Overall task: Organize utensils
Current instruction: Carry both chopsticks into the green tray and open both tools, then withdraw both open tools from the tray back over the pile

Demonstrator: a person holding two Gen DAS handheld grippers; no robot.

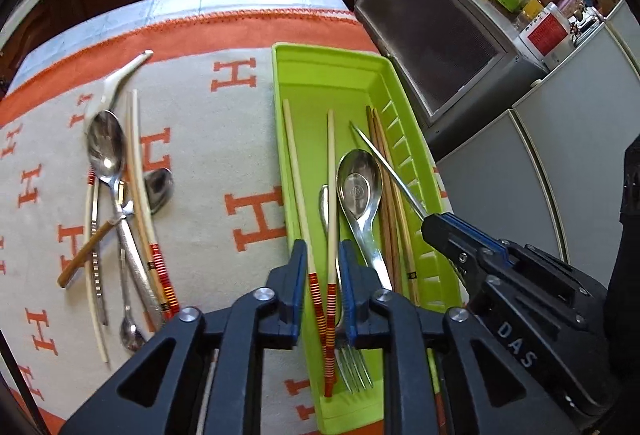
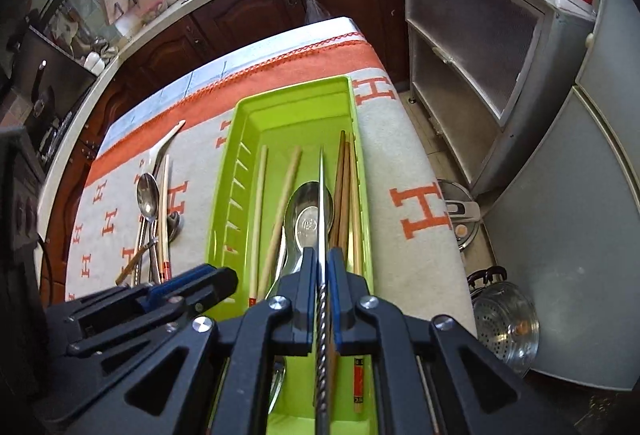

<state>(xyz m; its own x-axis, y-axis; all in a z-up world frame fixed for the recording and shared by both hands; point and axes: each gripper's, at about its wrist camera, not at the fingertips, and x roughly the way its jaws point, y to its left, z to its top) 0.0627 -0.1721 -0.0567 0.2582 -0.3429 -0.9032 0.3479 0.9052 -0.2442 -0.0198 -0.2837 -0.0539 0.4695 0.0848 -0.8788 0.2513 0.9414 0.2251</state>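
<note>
Right wrist: fingers (image 2: 322,267) pinch a slim metal chopstick (image 2: 321,191) over the ribbed green tray (image 2: 224,195).

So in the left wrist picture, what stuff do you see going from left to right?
Pile of loose utensils on the cloth → green tray's near-left wall → two cream chopsticks with red-striped ends → big metal spoon → brown chopsticks → right gripper holding a metal chopstick.

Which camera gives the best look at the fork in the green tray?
The left wrist view: the fork's tines show clearly at the green tray's near end. In the right wrist view the fork is hidden behind the tool.
</note>
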